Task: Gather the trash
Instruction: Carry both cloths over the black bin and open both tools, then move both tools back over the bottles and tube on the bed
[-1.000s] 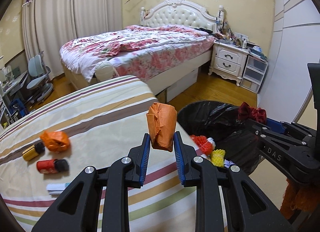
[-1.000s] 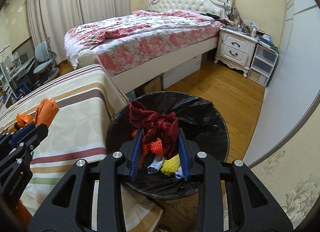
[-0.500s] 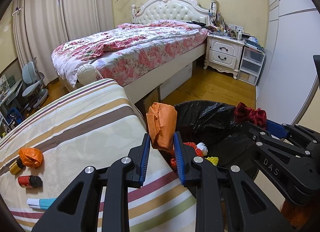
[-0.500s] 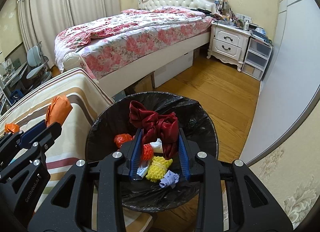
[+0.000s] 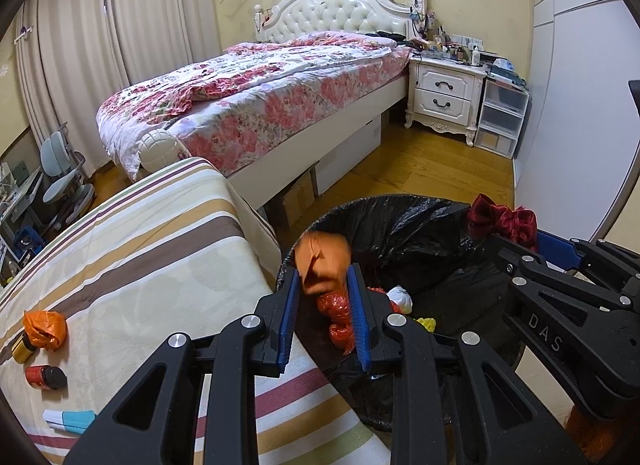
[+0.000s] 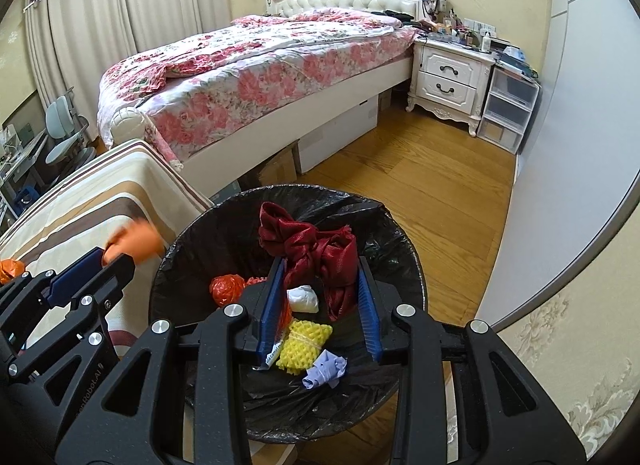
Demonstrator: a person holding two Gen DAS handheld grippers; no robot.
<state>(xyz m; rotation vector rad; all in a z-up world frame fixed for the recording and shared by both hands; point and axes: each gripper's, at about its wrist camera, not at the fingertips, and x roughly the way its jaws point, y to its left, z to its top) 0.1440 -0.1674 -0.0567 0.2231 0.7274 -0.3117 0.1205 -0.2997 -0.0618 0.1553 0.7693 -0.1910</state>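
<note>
My left gripper (image 5: 322, 273) is shut on a crumpled orange bag (image 5: 322, 261) and hangs over the left rim of the black-lined trash bin (image 5: 404, 221). My right gripper (image 6: 320, 265) is above the middle of the bin (image 6: 200, 241), and its jaws are opening. A dark red cloth (image 6: 312, 243) still stands between its pads and touches both near the tips. In the bin lie an orange-red wad (image 6: 226, 289), a white wad (image 6: 304, 299), a yellow foam net (image 6: 306, 347) and a purple scrap (image 6: 325, 371).
The striped table (image 5: 160, 249) left of the bin carries another orange bag (image 5: 44, 329), a small yellow bottle (image 5: 21, 348), a red bottle (image 5: 44, 377) and a white-blue pack (image 5: 68, 421). A floral bed (image 5: 260, 93), a nightstand (image 5: 444, 93) and wood floor (image 6: 420, 185) lie beyond.
The left gripper carried the orange bag rightward from over the table to the bin's rim. The right gripper came closer over the bin, and a gap opened beside the red cloth.
</note>
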